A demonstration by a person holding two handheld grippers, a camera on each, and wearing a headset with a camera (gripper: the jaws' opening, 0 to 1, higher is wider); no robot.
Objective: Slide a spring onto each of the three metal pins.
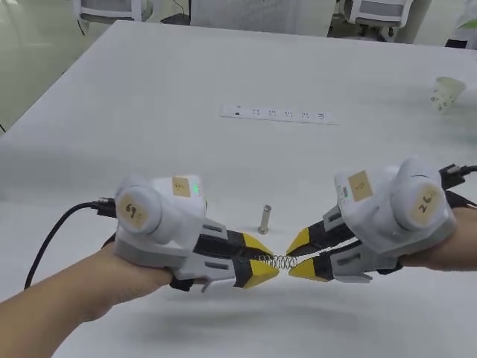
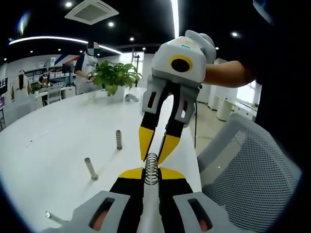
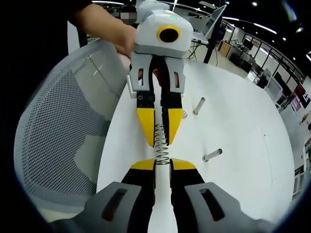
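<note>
A small steel spring stretches between my two grippers, just above the white table. My left gripper is shut on one end and my right gripper is shut on the other. In the left gripper view the spring stands between my own yellow tips, with the right gripper coming down from above. In the right gripper view the spring runs up into the left gripper. A bare metal pin stands just behind the tips. More pins stand nearby; one pin looks ribbed, as if sleeved by a spring.
A white power strip lies mid-table and a paper cup lies at the far right. A black cable trails from the left gripper. A grey mesh chair is at the table's edge, and a potted plant stands at the far end.
</note>
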